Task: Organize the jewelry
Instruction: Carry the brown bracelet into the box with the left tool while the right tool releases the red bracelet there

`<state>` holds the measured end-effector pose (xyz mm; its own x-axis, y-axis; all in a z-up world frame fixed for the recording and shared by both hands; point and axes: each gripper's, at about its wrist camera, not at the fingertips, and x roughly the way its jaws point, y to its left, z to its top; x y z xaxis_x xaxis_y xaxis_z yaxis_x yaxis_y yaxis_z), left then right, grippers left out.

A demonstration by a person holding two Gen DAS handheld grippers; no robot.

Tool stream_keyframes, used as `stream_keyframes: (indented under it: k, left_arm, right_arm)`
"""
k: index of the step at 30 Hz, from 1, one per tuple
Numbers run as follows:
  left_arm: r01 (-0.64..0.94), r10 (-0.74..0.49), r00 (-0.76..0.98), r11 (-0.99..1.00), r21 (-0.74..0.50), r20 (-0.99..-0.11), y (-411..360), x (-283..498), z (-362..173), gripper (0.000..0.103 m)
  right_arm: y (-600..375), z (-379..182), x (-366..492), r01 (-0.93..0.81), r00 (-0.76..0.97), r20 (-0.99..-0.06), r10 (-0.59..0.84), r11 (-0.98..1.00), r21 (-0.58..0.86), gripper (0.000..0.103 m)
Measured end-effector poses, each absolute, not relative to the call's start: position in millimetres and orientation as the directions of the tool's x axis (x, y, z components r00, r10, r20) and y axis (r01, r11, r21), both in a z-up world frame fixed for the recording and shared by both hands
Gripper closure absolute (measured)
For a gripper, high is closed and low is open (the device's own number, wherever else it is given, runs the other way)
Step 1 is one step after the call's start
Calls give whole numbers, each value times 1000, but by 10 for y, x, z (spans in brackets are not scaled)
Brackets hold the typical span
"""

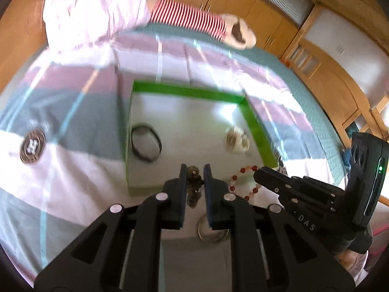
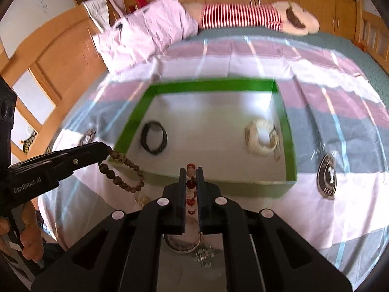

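The left gripper (image 1: 195, 170) is clamped on the brown beads (image 2: 126, 172), the right gripper (image 2: 191, 170) on the red beads (image 1: 243, 182), both hanging just before the tray's (image 2: 206, 84) near wall; best clear that wall, lower gently, release apart from the black bangle (image 2: 154, 137) and white bangle (image 2: 261, 140).

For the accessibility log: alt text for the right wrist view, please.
Right tongs grip a red and white bead bracelet before a green-rimmed cardboard box on a striped bedspread; left tongs hold a brown wooden bead bracelet.
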<state>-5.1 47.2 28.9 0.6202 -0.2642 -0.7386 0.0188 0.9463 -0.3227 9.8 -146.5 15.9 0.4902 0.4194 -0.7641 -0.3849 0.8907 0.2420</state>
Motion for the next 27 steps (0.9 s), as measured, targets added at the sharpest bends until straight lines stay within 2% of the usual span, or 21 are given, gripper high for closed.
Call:
stream_keyframes:
  k: [5,8,12,17,27]
  left_arm:
    - [-34,-103,697,984,-176,-709,419,-59,405,90]
    - [-47,-76,696,987,-151,-714,394,6,384,90]
    - [-51,-72,687,988,-146,-723,387,150,354,90]
    - [-45,-125,684,976,-213,-719,423,355,321,90]
    - [-70,-98,629,981,-182,-771,363,495,41,90]
  right_arm:
    - [-1486,345,67,-374,597,-698,396,907,195,95]
    - [-1487,374,103,-362,624,-683,379,915,177,95]
    - [-1469,313,244,-345,629,-689,360,924,167,95]
    - [-1440,244,391,-339,610,-701,370,921,191,95]
    - [-1371,-49,537,-306,557,-763,327,936,177,95]
